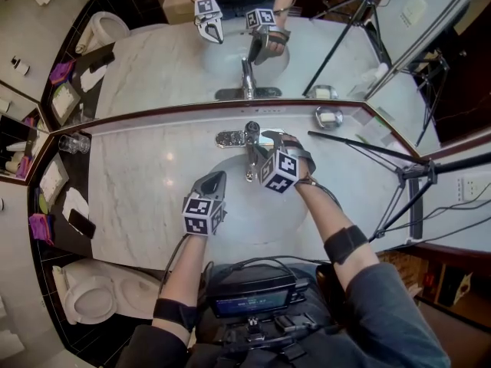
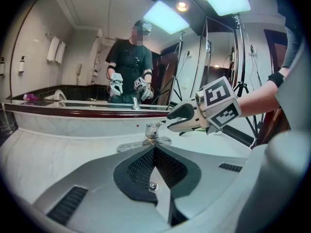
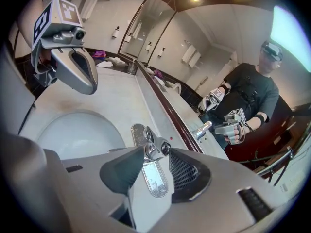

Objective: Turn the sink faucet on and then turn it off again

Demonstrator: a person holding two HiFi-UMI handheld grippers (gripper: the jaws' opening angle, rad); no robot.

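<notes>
The chrome faucet [image 1: 251, 150] stands behind the oval basin [image 1: 230, 205] in the marble counter. Its lever handle [image 3: 155, 147] lies between the fingertips of my right gripper [image 3: 156, 152]; both pads look pressed against its sides. From the head view, the right gripper [image 1: 265, 139] reaches in from the right, just over the faucet. My left gripper [image 1: 217, 179] hangs over the basin with its jaws shut and nothing in them. In the left gripper view the faucet [image 2: 153, 130] stands straight ahead, with the right gripper [image 2: 170, 122] at its handle. No water is visible.
A wall mirror [image 1: 253, 44] runs behind the counter. A soap dish [image 1: 328, 117] sits at the back right and glass tumblers [image 1: 74, 142] at the back left. A tripod [image 1: 406, 171] stands to the right. A toilet [image 1: 84, 294] is at lower left.
</notes>
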